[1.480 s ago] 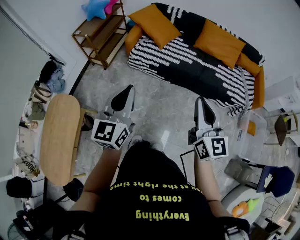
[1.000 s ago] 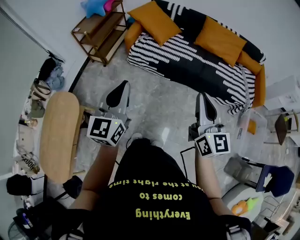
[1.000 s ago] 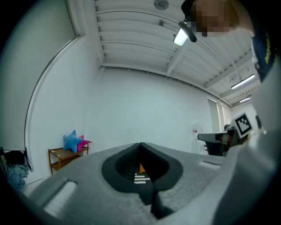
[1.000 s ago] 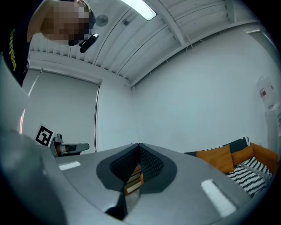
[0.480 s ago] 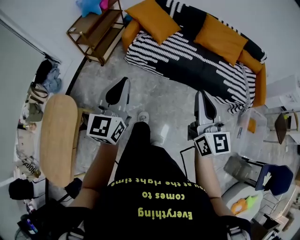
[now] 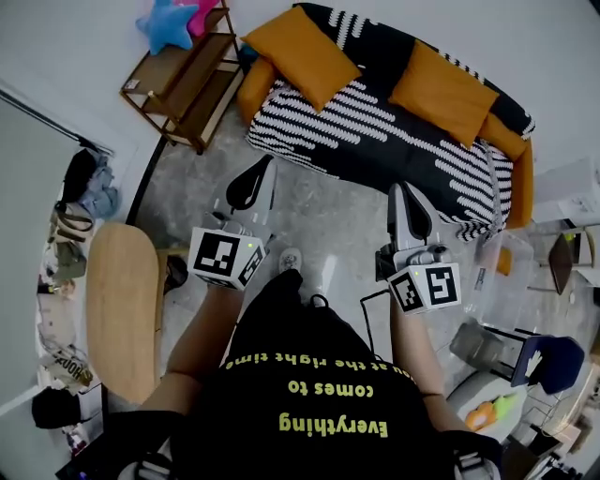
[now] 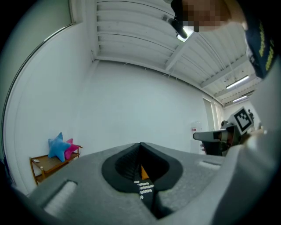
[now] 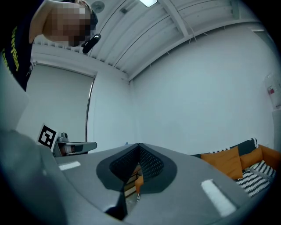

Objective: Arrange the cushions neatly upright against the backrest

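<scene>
Looking down from the head: holding the left tool (image 6: 263, 165) and the right tool (image 6: 401, 192) side by side above the grey floor (image 6: 328, 211), both pointed toward 12 o'clock at the black-and-white striped sofa (image 6: 375, 131) and well apart from it. Can count two orange cushions there: the left cushion (image 6: 300, 52) near the sofa's 10 o'clock end, set askew across seat and backrest, and the right cushion (image 6: 450, 89) toward 2 o'clock, against the backrest. Hard to say from this steep angle whether either stands upright or slumps. Can also make out a wooden shelf (image 6: 178, 84) at 11 o'clock with a blue star plush (image 6: 161, 26) on top, an oval wooden table (image 6: 117, 309) at 8 o'clock, and a light shoe (image 6: 289, 258) just beside the left tool's marker cube. Along the left tool: clenched, jaws pressed together with nothing gripped, only a sliver of orange and striped fabric far off through the notch; star plush and shelf at 8 o'clock, the right tool at 3 o'clock. Along the right tool: clenched too and grasping nothing, with the sofa and an orange cushion at 4 o'clock and the left tool at 9 o'clock.
</scene>
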Motion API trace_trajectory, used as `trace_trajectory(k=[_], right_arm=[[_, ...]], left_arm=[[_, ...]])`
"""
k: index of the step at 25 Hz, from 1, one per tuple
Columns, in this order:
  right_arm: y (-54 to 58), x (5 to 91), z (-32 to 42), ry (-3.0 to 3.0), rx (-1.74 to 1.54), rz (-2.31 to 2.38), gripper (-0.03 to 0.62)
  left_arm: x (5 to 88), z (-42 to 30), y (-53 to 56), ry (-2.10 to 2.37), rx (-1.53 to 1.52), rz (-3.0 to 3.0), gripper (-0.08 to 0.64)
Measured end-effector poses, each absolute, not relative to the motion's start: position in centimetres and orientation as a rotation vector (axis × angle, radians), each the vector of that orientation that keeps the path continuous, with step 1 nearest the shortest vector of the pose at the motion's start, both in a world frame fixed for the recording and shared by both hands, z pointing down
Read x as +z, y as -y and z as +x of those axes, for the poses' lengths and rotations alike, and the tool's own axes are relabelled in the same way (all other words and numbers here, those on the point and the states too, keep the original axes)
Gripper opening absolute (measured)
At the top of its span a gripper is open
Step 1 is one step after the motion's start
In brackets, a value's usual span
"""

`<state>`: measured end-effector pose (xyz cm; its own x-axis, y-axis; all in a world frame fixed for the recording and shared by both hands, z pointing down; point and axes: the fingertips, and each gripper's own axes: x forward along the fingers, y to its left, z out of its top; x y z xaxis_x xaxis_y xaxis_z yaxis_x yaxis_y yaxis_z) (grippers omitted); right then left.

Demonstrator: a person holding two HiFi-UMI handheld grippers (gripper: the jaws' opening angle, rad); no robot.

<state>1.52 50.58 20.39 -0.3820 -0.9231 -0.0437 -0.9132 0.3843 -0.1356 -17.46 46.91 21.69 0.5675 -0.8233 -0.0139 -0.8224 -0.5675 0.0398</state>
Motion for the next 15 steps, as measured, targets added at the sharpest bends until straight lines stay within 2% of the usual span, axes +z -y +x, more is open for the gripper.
trace_trajectory(k=[15], right_arm=[[-38.3, 20.2, 0.3, -2.477, -0.138, -1.726, 0.012]], left_arm=[[22.2, -18.2, -34.0, 1.366, -0.057, 2.766, -0.002]])
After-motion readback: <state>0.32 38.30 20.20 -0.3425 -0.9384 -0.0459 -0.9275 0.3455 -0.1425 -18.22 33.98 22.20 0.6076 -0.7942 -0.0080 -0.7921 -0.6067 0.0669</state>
